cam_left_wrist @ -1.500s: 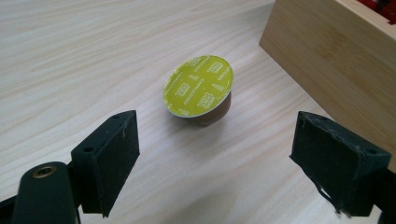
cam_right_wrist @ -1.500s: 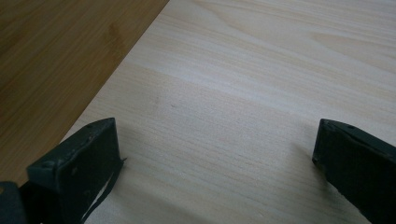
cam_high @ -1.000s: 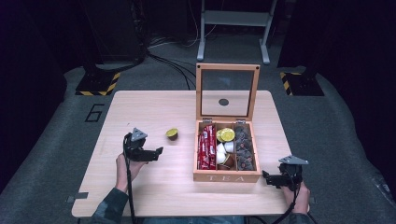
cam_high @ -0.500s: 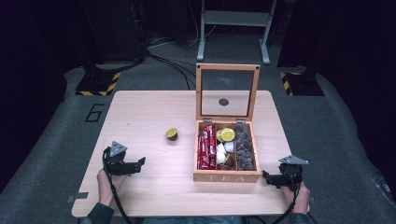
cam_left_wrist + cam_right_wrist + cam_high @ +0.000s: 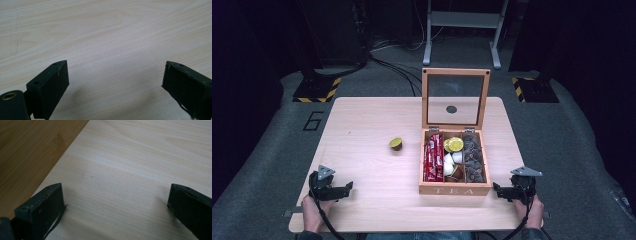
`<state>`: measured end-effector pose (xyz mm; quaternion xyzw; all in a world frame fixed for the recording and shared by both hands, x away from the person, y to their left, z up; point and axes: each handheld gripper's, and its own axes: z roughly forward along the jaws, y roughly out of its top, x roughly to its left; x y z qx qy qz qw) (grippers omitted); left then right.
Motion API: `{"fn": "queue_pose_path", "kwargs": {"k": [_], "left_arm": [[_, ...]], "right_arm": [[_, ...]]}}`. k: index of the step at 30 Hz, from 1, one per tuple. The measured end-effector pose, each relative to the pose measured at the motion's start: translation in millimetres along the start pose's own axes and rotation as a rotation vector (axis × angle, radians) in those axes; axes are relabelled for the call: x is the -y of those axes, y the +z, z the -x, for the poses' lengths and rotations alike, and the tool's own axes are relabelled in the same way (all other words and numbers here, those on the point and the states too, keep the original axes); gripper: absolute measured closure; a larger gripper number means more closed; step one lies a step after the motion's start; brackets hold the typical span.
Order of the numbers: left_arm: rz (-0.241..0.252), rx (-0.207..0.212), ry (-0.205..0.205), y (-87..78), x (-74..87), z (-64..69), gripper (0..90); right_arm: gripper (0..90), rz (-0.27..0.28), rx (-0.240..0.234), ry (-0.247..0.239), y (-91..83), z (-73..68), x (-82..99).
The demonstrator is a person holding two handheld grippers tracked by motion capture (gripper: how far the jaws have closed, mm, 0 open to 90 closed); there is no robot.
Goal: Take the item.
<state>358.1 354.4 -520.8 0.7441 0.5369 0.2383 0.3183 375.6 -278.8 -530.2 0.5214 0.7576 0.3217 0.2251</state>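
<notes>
**Capsule alone on the tabletop, both grippers parted at the near corners**

The capsule (image 5: 395, 144), dark-bodied with a yellow-green top, is seen standing by itself on the bare wood of the tabletop (image 5: 362, 125), roughly midway between the far and near edges and a little left of the tea box (image 5: 455, 189). It is touched by nothing and lies well apart from both grippers.

The left gripper (image 5: 343, 188) is held low by the near left corner, its jaws pointing toward the right edge. Its jaws have just been opening; in the left gripper view (image 5: 115, 75) they are seen wide apart with only pale wood between them.

The right gripper (image 5: 497, 188) is held at the near right corner, just beside the front right corner of the tea box. In the right gripper view (image 5: 115, 197) its jaws are likewise spread, nothing being held, with the box's brown wall at the upper left.

The tea box is standing open, its glazed lid (image 5: 455, 98) upright, with red sachets (image 5: 432, 159), capsules and dark pieces in its compartments
</notes>
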Motion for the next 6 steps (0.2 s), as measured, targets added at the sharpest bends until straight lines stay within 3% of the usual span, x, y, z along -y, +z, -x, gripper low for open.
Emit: {"fn": "queue_pose_path", "kwargs": {"k": [6], "left_arm": [[-0.03, 0.006, 0.011, 5.1, 4.2, 0.2, 8.2]], "right_arm": [[0.1, -0.003, -0.002, 0.001, -0.1, -0.1, -0.1]]}}
